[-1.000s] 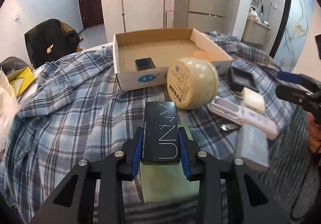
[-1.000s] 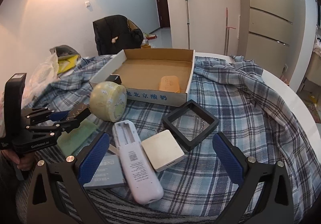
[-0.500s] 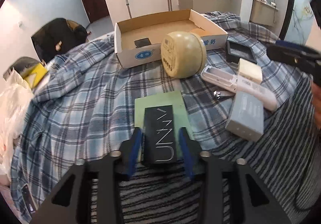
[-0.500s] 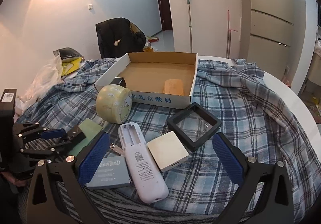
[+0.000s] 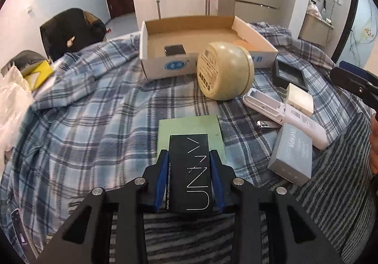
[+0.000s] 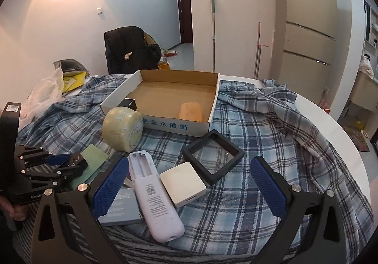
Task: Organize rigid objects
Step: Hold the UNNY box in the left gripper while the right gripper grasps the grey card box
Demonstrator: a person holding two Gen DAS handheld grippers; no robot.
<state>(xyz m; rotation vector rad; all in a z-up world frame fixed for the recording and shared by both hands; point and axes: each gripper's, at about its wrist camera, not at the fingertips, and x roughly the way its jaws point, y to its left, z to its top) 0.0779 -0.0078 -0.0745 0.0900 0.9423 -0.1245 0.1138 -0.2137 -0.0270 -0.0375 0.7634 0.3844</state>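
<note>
- The left hand-held gripper (image 5: 189,176) is clamped on a flat black box (image 5: 190,169). Its jaws have just been closing, with the box between the blue pads.
- The black box sits over a thin green card (image 5: 189,131) on the plaid cloth (image 5: 89,126) that covers the tabletop.
- I think the next job is to carry the black box to the cardboard box (image 5: 163,67) at the back.
- Hold it tight and lift it straight up first, so the green card does not slide along.
- Go around or over the round cream tin (image 5: 226,72). It stands on its edge, just in front of the cardboard box, and could roll if bumped.
- Put the black box down in a bare spot, beside the small dark box (image 5: 174,49) already inside.
- The right hand-held gripper (image 6: 189,183) is wide open and holds nothing. It hovers over the white remote (image 6: 153,195) and the white square box (image 6: 183,183).
</note>
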